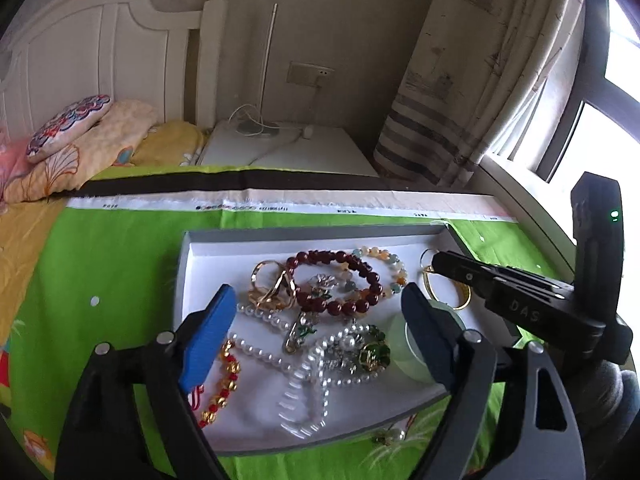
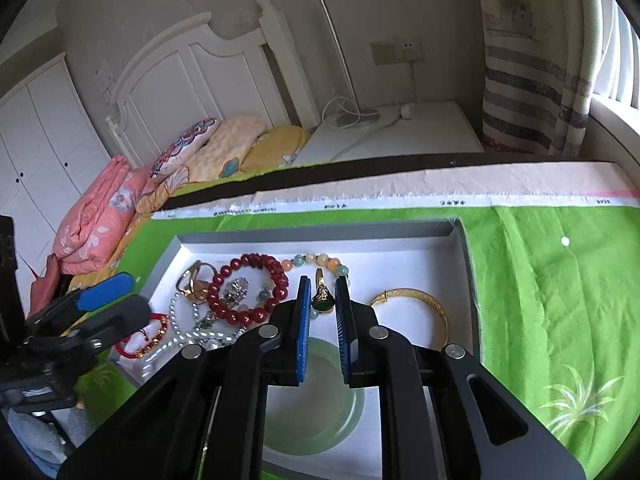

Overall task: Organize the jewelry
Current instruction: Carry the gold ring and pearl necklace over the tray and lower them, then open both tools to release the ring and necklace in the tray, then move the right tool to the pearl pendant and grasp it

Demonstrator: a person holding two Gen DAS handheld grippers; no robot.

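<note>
A grey tray with a white floor (image 1: 208, 252) (image 2: 460, 256) lies on a green cloth. It holds a dark red bead bracelet (image 1: 340, 284) (image 2: 248, 284), a pastel bead bracelet (image 1: 386, 258) (image 2: 320, 260), a pearl necklace (image 1: 256, 316), gold rings (image 1: 272, 284), a gold bangle (image 2: 416, 304) and a pale green jade bangle (image 2: 316, 400). My right gripper (image 2: 323, 292) is shut on a gold ring with a green stone (image 2: 322, 294) above the tray. My left gripper (image 1: 320, 324) is open and empty over the pearls.
A green brooch (image 1: 386, 436) lies on the cloth (image 2: 540, 280) outside the tray's near edge. A bed with pillows (image 1: 80, 132) is at the left. A white nightstand (image 1: 288, 152) with a lamp stands behind; curtains (image 1: 460, 80) hang at the right.
</note>
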